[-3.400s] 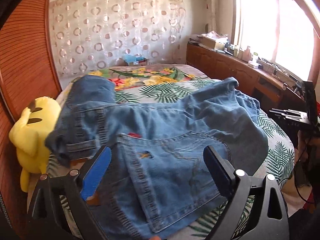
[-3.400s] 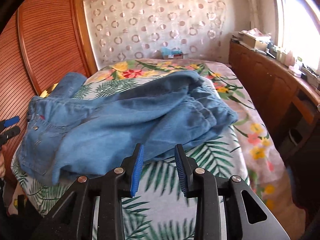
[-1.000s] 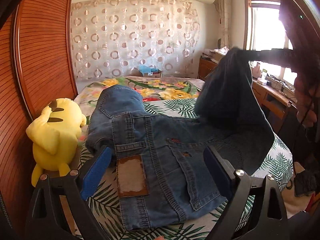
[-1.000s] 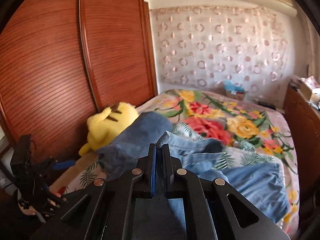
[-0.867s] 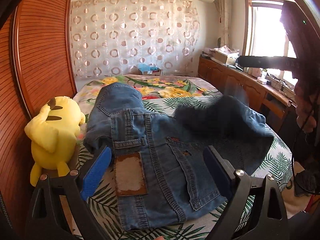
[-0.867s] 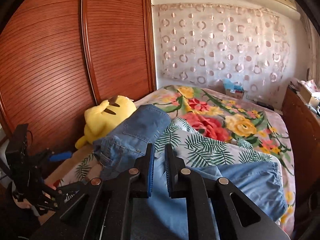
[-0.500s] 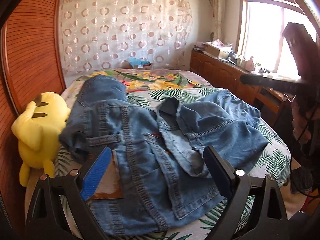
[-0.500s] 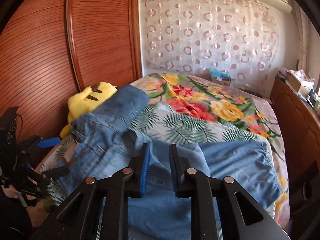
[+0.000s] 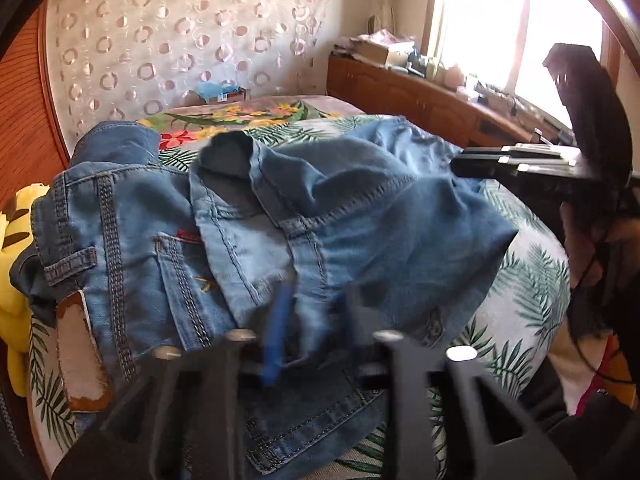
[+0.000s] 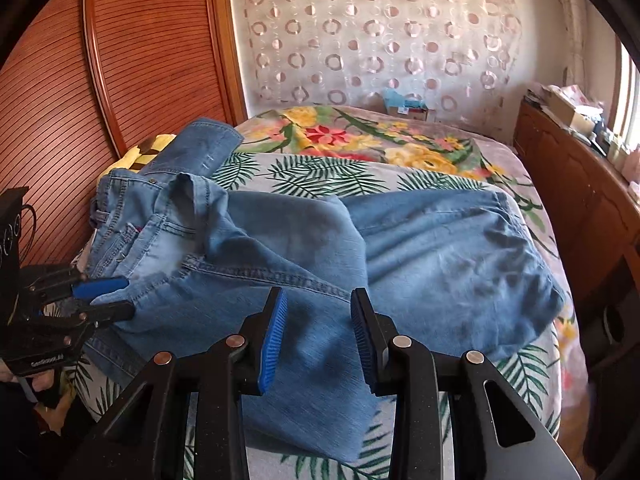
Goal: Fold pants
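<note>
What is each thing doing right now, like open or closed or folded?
jeans, crumpled on the bed, one leg flopped back across them.
left claw, fingers either side of the jeans' edge; grip unclear.
right claw, open, empty, above the jeans.
yellow plush toy, lying partly hidden behind the jeans.
wardrobe door, shut.

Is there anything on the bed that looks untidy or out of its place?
Yes. The jeans lie crumpled, not flat: one leg is thrown crookedly over the seat, and its hem gapes open. A yellow plush toy is half buried under the waistband at the bed's edge.
</note>
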A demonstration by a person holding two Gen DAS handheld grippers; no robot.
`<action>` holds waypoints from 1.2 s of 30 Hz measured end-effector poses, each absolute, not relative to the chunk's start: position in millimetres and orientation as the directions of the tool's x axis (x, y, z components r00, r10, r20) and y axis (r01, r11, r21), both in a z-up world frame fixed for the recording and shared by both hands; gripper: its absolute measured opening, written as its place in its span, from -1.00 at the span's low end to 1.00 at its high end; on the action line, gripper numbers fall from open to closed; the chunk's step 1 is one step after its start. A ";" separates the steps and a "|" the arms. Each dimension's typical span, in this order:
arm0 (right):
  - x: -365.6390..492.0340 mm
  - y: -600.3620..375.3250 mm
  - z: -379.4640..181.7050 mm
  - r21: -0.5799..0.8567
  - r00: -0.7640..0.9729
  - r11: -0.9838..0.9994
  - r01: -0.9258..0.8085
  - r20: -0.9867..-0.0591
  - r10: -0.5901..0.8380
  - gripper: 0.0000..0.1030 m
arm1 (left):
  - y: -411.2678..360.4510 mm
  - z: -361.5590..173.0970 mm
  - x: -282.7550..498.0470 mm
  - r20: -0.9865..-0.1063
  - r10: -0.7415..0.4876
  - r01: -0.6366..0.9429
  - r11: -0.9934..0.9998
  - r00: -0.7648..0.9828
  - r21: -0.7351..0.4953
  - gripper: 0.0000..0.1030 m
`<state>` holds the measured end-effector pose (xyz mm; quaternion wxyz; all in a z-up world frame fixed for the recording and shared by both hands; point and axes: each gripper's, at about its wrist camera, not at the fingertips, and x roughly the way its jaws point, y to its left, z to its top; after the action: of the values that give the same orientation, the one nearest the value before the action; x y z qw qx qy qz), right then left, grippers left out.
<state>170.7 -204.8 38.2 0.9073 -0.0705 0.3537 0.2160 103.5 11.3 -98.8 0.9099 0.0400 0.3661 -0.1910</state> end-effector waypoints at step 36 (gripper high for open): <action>197.9 -157.3 -43.5 0.044 0.609 0.881 -0.471 -0.706 0.361 -0.01 | 65.3 -53.8 137.0 -0.648 -0.214 0.263 0.965 0.731 -0.021 0.08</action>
<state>197.9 -157.3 -43.5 0.8939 -0.0734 0.3761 0.2326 137.0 65.3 -53.8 0.9296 0.0359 0.3438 -0.1282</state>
